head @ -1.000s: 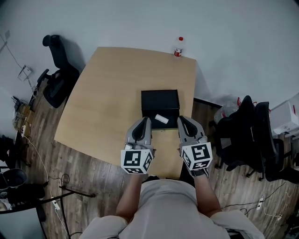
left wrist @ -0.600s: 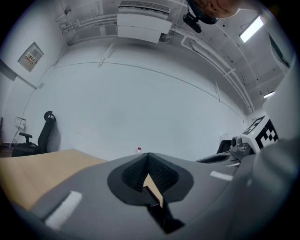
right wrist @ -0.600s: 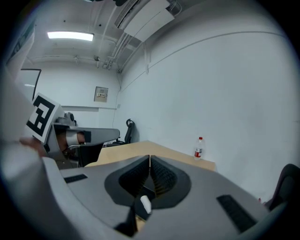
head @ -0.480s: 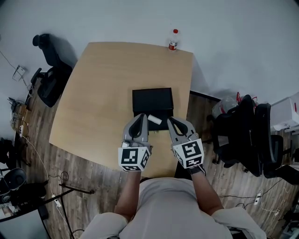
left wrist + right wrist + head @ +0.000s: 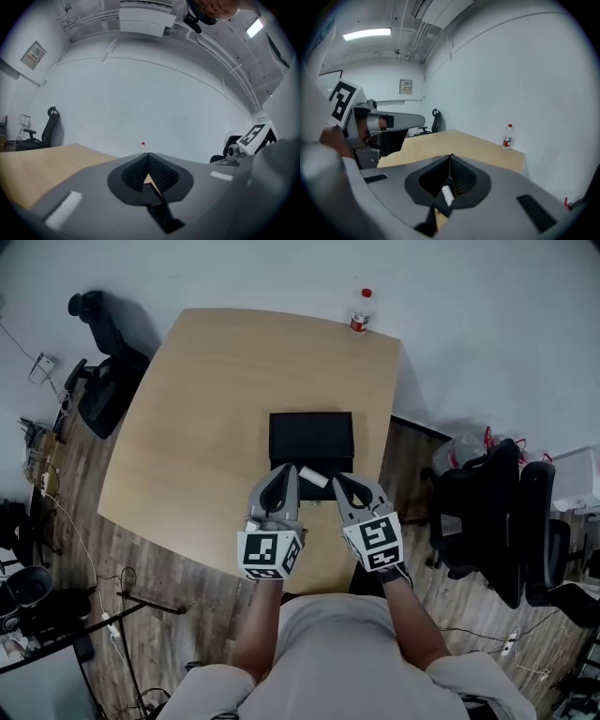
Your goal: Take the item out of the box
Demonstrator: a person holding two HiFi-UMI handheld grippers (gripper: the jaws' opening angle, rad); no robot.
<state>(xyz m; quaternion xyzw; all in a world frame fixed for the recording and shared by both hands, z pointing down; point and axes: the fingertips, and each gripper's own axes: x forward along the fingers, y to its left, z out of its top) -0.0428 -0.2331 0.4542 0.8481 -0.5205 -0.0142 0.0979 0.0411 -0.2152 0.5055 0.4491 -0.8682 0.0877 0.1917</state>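
R hand-held gripper (image 5: 338,480) edged in | small white oblong block (image 5: 314,476) crosswise between it & L hand-held gripper (image 5: 288,471) | both pressed together

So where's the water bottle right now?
In the head view the bottle stands at the table's far edge, near the right corner, well beyond the black box.

The left tool (image 5: 148,158) fills the lower frame. Its jaws are closed tip to tip, with nothing between them. A sliver of the wooden desk (image 5: 37,161) shows through the gap behind the tips, and the desk surface extends to the left. A red-capped bottle (image 5: 143,147) stands at the far edge against the white wall (image 5: 140,93). An office chair (image 5: 44,131) stands far left. The right tool (image 5: 253,138) appears at the right.
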